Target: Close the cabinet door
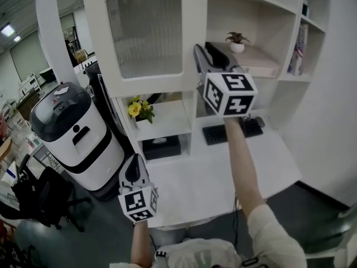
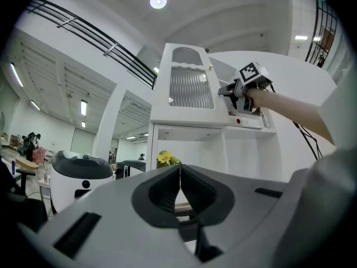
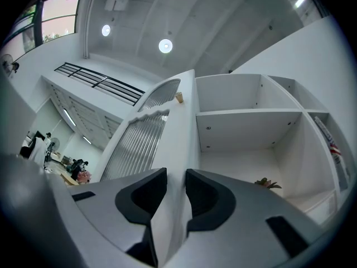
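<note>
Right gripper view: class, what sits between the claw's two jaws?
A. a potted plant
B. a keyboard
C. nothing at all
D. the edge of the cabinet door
D: the right claw has its jaws clamped on the white edge of the open cabinet door.

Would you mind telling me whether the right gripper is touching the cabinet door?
Touching. The right gripper clamps the cabinet door: its own view shows the door's free edge between the jaws, with both pads pressed against it.
</note>
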`<state>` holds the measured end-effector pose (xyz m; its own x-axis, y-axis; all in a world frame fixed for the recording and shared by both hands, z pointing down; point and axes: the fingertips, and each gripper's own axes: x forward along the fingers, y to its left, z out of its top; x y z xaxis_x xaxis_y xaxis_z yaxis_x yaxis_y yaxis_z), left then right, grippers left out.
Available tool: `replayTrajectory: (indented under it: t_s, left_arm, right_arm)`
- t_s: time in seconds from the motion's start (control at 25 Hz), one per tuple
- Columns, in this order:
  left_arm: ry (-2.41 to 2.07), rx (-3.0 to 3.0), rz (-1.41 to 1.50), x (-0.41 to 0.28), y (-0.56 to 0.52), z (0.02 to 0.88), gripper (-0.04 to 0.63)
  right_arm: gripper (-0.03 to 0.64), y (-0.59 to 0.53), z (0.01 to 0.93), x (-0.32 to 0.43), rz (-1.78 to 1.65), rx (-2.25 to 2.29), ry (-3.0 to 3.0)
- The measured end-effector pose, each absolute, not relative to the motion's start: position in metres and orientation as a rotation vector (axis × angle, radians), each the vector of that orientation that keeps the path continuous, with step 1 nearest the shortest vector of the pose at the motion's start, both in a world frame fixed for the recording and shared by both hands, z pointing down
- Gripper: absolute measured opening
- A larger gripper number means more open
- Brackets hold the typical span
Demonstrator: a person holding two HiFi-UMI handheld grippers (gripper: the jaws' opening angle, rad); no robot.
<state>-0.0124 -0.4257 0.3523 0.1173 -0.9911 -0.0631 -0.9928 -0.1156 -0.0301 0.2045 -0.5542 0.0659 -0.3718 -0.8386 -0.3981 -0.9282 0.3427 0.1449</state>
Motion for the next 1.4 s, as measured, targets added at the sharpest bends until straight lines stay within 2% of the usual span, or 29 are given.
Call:
replayTrajectory:
  t_s: [1.4]
  left_arm:
    - [2.019, -2.342, 0.060, -0.008, -0.435, 0.348, 0.006]
  right_arm:
    - [0.089, -0.586, 0.067, 0.203, 0.484, -1.684, 2.324]
